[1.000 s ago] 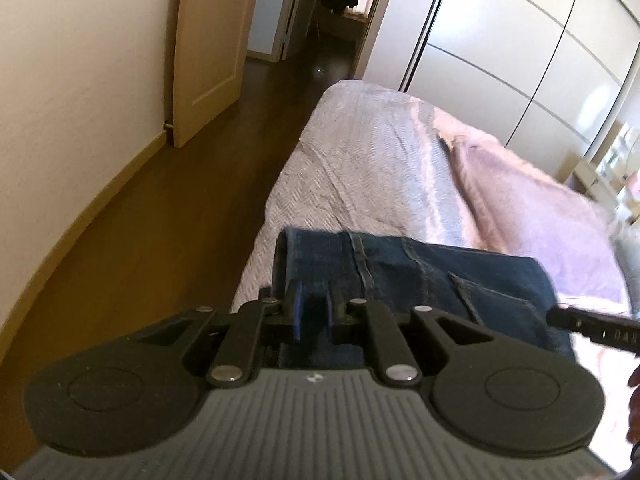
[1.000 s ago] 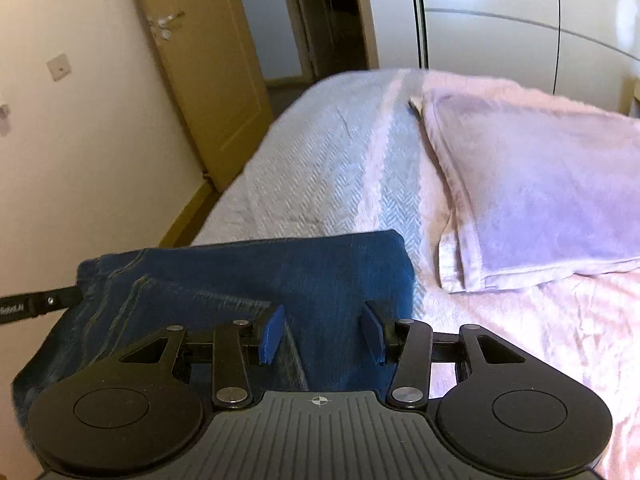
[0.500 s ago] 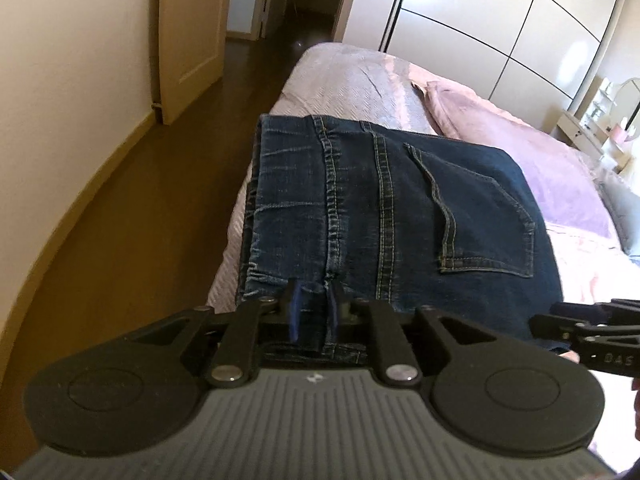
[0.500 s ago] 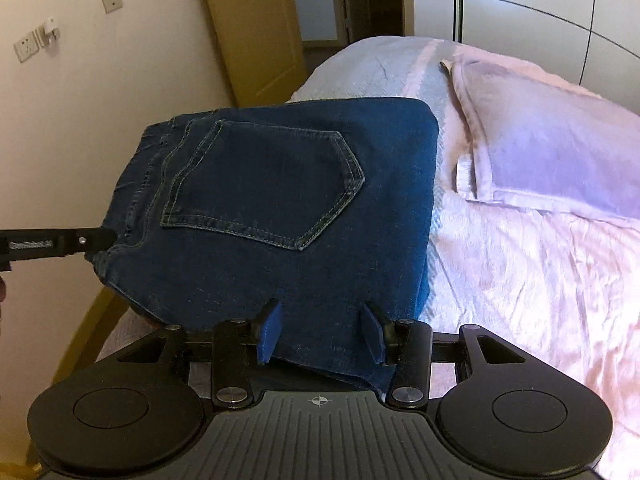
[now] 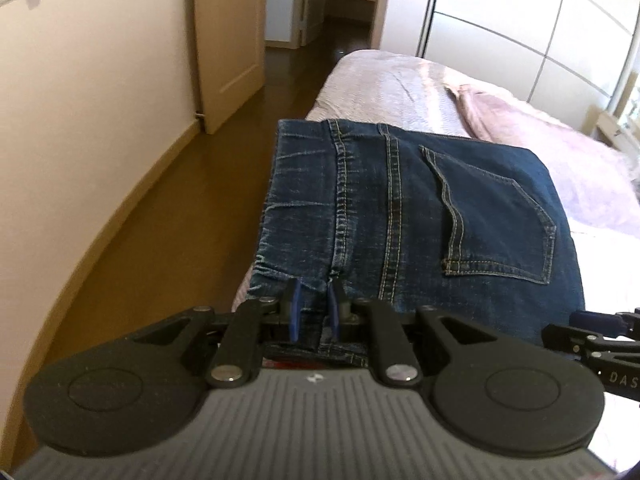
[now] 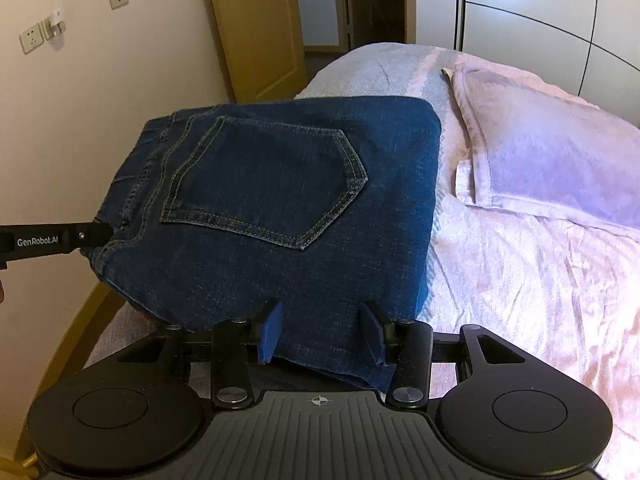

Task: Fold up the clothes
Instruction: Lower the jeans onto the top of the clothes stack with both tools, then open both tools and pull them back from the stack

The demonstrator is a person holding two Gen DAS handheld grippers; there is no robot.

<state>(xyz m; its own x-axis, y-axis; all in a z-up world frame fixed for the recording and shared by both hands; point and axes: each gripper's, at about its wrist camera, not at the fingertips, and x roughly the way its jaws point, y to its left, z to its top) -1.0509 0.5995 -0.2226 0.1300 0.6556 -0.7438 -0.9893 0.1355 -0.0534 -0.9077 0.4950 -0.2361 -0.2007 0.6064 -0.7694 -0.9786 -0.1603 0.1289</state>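
Observation:
Folded dark blue jeans [image 5: 440, 208] lie back pocket up on the near left corner of a pink-covered bed [image 5: 392, 80]. My left gripper [image 5: 314, 310] is shut on their near edge by the centre seam, with denim pinched in the narrow gap. In the right wrist view the jeans [image 6: 280, 200] fill the middle. My right gripper [image 6: 322, 334] is clamped on a thicker fold of the near edge, its fingers held wider apart by the cloth. The left gripper's tip [image 6: 94, 234] shows at the jeans' left edge.
A pink pillow [image 6: 552, 152] lies right of the jeans on the crumpled cover [image 6: 520, 300]. Left of the bed runs a strip of brown floor [image 5: 180, 220] along a wall, with an open wooden door [image 5: 228, 40]. White wardrobe doors [image 5: 520, 20] stand behind the bed.
Both views have risen and tipped down over the jeans, so the pocket side now shows in full. Both grippers keep their hold on the near edge.

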